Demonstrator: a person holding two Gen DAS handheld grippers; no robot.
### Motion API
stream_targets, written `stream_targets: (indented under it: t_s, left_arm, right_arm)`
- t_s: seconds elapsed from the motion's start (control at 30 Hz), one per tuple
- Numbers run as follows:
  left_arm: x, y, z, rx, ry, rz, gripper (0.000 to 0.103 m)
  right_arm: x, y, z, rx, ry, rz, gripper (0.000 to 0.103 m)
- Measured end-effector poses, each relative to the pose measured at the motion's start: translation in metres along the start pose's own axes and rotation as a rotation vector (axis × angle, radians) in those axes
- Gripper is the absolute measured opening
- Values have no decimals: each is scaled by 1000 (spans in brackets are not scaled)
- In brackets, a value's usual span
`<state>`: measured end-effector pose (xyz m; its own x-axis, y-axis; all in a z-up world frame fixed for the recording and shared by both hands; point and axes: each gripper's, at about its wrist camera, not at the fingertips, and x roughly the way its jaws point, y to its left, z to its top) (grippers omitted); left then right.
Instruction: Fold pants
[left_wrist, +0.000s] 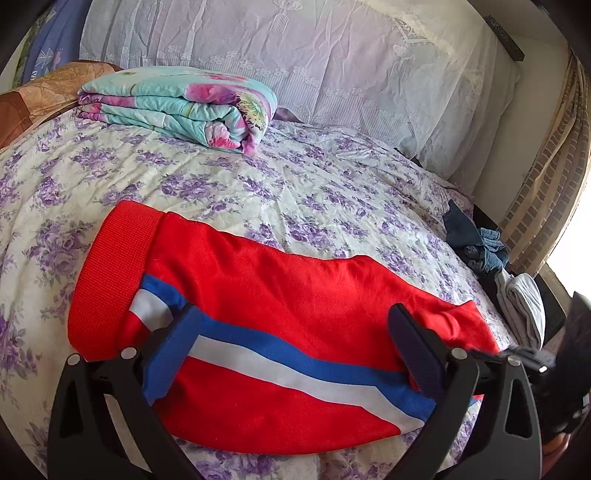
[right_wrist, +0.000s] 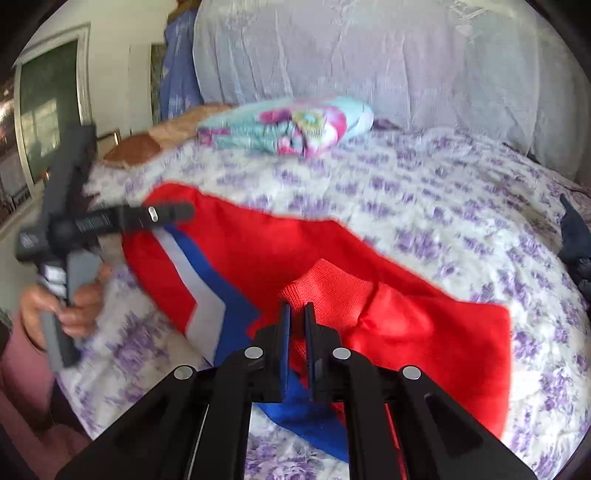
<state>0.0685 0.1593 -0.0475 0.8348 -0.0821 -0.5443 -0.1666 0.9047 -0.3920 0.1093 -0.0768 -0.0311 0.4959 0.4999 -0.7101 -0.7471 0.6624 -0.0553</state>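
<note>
Red pants with a blue and white side stripe lie flat across the purple-flowered bedsheet; a ribbed red band is at their left end. My left gripper stands open, its fingers wide apart just above the striped part. In the right wrist view, my right gripper is shut on the ribbed red cuff of the pants, which bunches up between the pads. A hand holds the left gripper at the left.
A folded floral quilt lies at the far side of the bed, before a lace-covered headboard. A heap of dark blue clothes and a pale grey garment sit at the bed's right edge, near a curtain.
</note>
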Motion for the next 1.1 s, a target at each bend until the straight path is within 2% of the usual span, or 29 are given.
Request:
stream_targets:
  t_s: [0.03, 0.07, 0.13, 0.17, 0.2, 0.33, 0.47, 0.6, 0.7, 0.77, 0.83, 1.0, 1.03, 1.1]
  left_arm:
    - [0, 0, 0, 0, 0, 0, 98]
    - [0, 0, 0, 0, 1, 1, 98]
    - [1, 0, 0, 0, 3, 4, 98]
    - [1, 0, -1, 1, 4, 7, 98]
    - [2, 0, -1, 1, 4, 10, 98]
    - [2, 0, -1, -1, 4, 8, 98]
    - [2, 0, -1, -1, 4, 9, 98]
    - [2, 0, -1, 0, 4, 10, 98]
    - [2, 0, -1, -2, 4, 9, 98]
    - [2, 0, -1, -1, 5, 10, 98]
    - [2, 0, 0, -1, 4, 10, 98]
    - [4, 2, -1, 1, 7, 14, 98]
    - [4, 2, -2, 2, 7, 16, 98]
    - [3, 4, -2, 1, 7, 16, 98]
  right_arm:
    - [7, -2, -5, 12, 21, 21, 11]
    - [4, -3, -5, 23, 5, 31, 12]
    - [-10, -4, -3, 36, -23, 51, 25]
    - [-18, -3, -3, 27, -45, 33, 37]
    - [-26, -2, -4, 8, -60, 9, 44]
    - [-48, -2, -19, -109, -33, -141, 47]
    - [-59, -15, -37, -172, 13, -286, 47]
    - [-56, -18, -49, -257, 61, -364, 48]
    - [-44, -11, -56, -402, 106, -475, 50]
    - [-37, -8, -62, -495, 134, -560, 50]
    - [-35, -10, -66, -529, 158, -598, 50]
    - [-40, -21, -68, -494, 149, -633, 47]
    - [-37, -24, -68, -484, 147, -643, 44]
    - [-34, -27, -69, -488, 159, -689, 19]
